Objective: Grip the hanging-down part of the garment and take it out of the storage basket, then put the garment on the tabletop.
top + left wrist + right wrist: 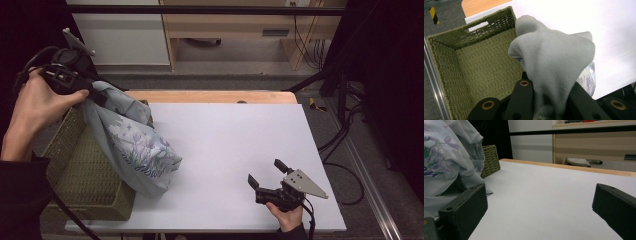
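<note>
Left gripper point(95, 95), clamped on a bunched corner of the pale grey floral-print cotton shirt point(135, 145), holds it above the olive woven basket point(75, 170), its hem dragging the desk point(230, 135); a thin pinch could slip, while right gripper point(267, 175) waits wide open.

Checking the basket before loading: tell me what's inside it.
The green woven basket shows bare floor and walls. The hanging grey garment hides its near right corner.

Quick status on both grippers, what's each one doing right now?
Left gripper: shut on the grey printed garment, lifted beside the green woven basket.
Right gripper: open, holding nothing, low over the white table.
</note>
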Tool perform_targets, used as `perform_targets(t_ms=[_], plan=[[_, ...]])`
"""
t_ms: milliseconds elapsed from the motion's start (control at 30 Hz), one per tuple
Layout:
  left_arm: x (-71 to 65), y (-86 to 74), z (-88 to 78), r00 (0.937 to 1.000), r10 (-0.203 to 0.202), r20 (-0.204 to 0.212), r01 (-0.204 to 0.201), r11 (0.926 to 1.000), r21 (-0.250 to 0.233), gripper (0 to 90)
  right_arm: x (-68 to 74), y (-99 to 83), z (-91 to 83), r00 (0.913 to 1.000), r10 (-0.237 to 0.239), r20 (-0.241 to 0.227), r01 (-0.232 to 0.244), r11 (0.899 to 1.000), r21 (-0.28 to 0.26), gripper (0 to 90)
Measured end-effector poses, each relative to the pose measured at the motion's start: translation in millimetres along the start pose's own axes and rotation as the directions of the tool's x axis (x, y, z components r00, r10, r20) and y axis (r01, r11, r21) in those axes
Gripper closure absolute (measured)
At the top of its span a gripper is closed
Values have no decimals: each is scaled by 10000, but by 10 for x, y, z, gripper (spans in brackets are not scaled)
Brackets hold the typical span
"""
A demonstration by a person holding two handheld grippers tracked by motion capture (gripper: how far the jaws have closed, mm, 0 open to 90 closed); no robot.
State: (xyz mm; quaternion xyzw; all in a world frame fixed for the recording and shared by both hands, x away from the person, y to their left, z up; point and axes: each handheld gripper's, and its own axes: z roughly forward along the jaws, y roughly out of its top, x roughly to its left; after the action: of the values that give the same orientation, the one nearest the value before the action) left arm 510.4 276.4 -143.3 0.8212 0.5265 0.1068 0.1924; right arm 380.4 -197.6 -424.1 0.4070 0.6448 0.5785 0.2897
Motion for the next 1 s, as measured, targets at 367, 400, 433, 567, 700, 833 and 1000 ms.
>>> perform_targets(t_ms=[367, 400, 433, 567, 700, 833, 1000], plan=[[-154, 80, 24, 9993, 284, 256, -280, 9995, -159, 838, -22, -8, -21, 9999, 138, -16, -138, 9999, -20, 3], [-178, 91, 32, 9990, 328, 312, -323, 9993, -185, 838, -22, -8, -21, 9999, 144, 2, -144, 9999, -28, 3], [-204, 104, 38, 9986, 377, 366, -370, 9991, -199, 838, -22, -7, -23, 9999, 148, -7, -148, 9999, -24, 3], [-323, 172, 42, 9967, 624, 510, -608, 9976, -316, 839, -21, -8, -35, 9998, 210, -20, -210, 9998, 38, 3], [-479, 246, 16, 9930, 943, 715, -912, 9948, -454, 840, -31, -10, -46, 9998, 211, -33, -211, 9998, 7, 3], [-652, 324, -30, 9885, 1267, 826, -1207, 9899, -745, 840, -39, -6, -63, 9998, 204, -29, -204, 9998, -3, 3], [-898, 420, -47, 9787, 1809, 972, -1723, 9808, -910, 840, -38, -3, -72, 9998, 208, -61, -207, 9998, 48, 3]])
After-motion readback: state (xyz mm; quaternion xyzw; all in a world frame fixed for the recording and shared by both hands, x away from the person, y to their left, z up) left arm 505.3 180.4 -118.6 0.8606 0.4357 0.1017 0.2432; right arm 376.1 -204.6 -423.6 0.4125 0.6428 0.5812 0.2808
